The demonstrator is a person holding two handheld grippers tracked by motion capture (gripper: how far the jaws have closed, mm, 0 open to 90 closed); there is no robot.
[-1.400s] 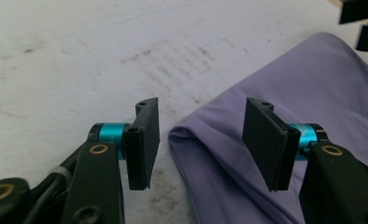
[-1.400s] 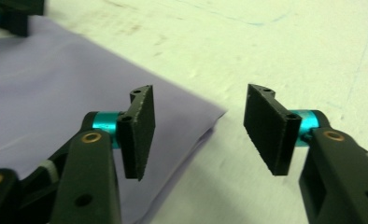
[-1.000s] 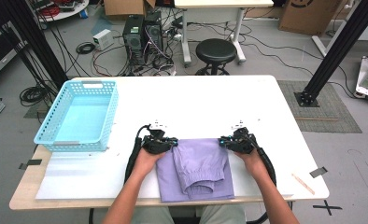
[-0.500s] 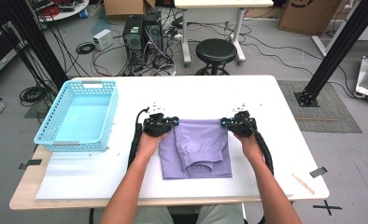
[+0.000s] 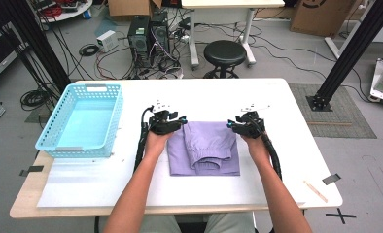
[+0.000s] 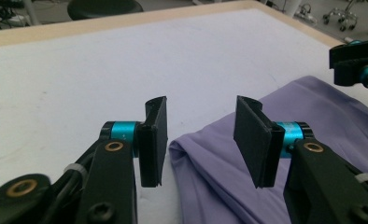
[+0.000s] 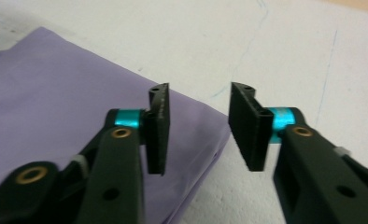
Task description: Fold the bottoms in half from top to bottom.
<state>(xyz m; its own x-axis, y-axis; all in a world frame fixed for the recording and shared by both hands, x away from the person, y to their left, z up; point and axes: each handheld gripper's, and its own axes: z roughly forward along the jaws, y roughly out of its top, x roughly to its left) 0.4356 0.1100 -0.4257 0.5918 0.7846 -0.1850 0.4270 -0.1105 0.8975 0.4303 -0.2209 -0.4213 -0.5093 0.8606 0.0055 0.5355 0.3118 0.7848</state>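
White table (image 5: pixel 277 116) from the high view: folded purple garment (image 5: pixel 204 153) lies mid-table toward the near edge, left gripper (image 5: pixel 177 121) and right gripper (image 5: pixel 233 125) at its far corners, blue basket (image 5: pixel 82 121) by the left edge. Left gripper view: jaws just opened, standing apart above the cloth's corner. Right gripper view: jaws likewise just parted over its edge, gripping nothing.

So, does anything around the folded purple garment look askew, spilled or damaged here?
Nothing stands out. The folded lilac fabric garment lies flat and fairly square on the white table. The left gripper and right gripper have just been opening, with nothing clamped. The light blue plastic basket sits upright.
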